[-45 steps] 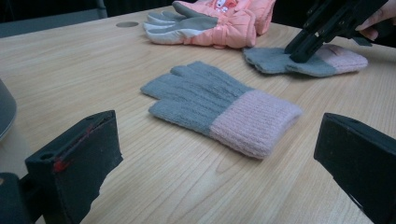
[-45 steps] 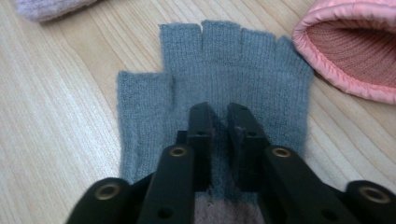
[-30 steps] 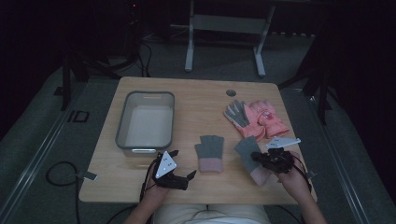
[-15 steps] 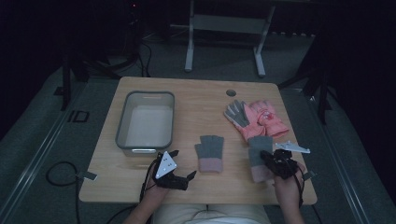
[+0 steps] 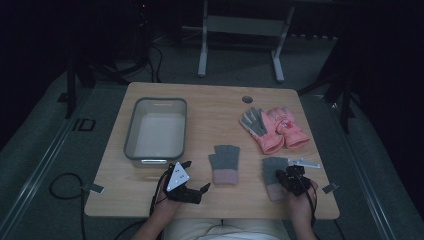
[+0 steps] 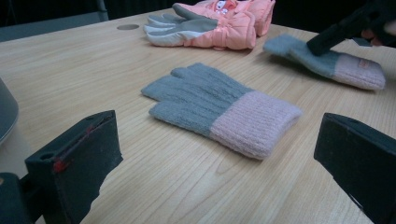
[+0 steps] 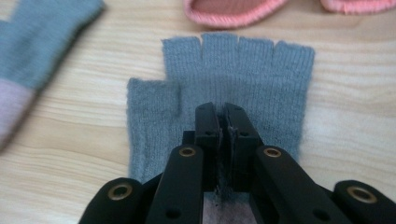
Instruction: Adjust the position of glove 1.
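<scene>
Here the right hand-held gripper point(image 5: 289, 176) is down on the right glove point(image 7: 243, 70), a grey knit one with a pink cuff that lies flat on the desk point(image 5: 215, 107) near its front right edge. In the right gripper view its jaws are pressed together with a pinch of the grey knit caught between them, just below the glove's thumb and four short fingers.

The left hand-held gripper point(image 5: 196, 176) sits at the front of the desk with its jaws wide apart and nothing between them. In the left gripper view they frame the other grey glove point(image 6: 219, 107), which lies flat, cuff toward the person, well apart from the held one.

Farther back on the right lies a pair of pink padded gloves point(image 5: 272, 129), one overlapping the other, grey palm up. A grey bin point(image 5: 156, 129) stands on the left half of the desk, just behind the left hand-held gripper.
</scene>
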The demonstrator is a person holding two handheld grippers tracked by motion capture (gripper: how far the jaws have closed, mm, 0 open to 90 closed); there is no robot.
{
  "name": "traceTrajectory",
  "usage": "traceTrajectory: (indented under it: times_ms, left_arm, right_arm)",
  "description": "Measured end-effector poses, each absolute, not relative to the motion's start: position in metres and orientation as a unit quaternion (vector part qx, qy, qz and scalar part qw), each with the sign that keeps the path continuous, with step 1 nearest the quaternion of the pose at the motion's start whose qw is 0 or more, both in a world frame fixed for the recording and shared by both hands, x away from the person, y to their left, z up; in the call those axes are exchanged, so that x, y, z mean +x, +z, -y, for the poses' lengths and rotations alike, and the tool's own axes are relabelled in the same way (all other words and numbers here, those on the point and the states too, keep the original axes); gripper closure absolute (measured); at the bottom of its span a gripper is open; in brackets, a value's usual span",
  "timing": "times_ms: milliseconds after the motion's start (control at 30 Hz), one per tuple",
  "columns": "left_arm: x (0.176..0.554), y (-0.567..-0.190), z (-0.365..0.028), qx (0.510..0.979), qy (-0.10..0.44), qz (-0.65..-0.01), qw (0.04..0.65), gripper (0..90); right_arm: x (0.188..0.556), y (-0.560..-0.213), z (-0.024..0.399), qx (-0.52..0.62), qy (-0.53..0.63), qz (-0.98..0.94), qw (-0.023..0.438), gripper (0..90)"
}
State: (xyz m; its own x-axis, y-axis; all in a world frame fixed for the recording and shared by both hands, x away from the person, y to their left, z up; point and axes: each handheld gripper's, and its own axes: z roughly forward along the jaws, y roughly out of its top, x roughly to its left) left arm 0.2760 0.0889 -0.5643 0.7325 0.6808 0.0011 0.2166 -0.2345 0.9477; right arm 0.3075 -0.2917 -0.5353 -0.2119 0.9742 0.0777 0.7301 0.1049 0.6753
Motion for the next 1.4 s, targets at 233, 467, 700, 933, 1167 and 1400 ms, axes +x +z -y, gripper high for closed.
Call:
traceTrajectory:
  times_ms: [233, 467, 700, 933, 1167, 1400]
  left_arm:
    - [0.276, -0.564, -0.089, 0.756, 0.214, -0.297, 0.543, 0.0]
    - [0.276, -0.564, -0.089, 0.756, 0.214, -0.297, 0.543, 0.0]
    - [0.276, -0.564, -0.089, 0.755, 0.215, -0.298, 0.544, 0.0]
    - [0.276, -0.564, -0.088, 0.756, 0.216, -0.298, 0.541, 0.0]
    - [0.276, -0.564, -0.088, 0.756, 0.217, -0.298, 0.541, 0.0]
    - [0.276, -0.564, -0.088, 0.757, 0.215, -0.297, 0.541, 0.0]
  right_arm:
    - [0.311, -0.545, 0.296, 0.605, 0.308, -0.705, 0.204, 83.9]
    - [0.317, -0.530, 0.300, 0.595, 0.310, -0.711, 0.210, 77.3]
    - [0.331, -0.514, 0.316, 0.497, 0.333, -0.776, 0.200, 65.7]
    - [0.335, -0.527, 0.320, 0.419, 0.309, -0.835, 0.178, 61.0]
    - [0.329, -0.539, 0.328, 0.432, 0.309, -0.831, 0.167, 59.7]
    - [0.329, -0.541, 0.324, 0.439, 0.297, -0.832, 0.168, 71.4]
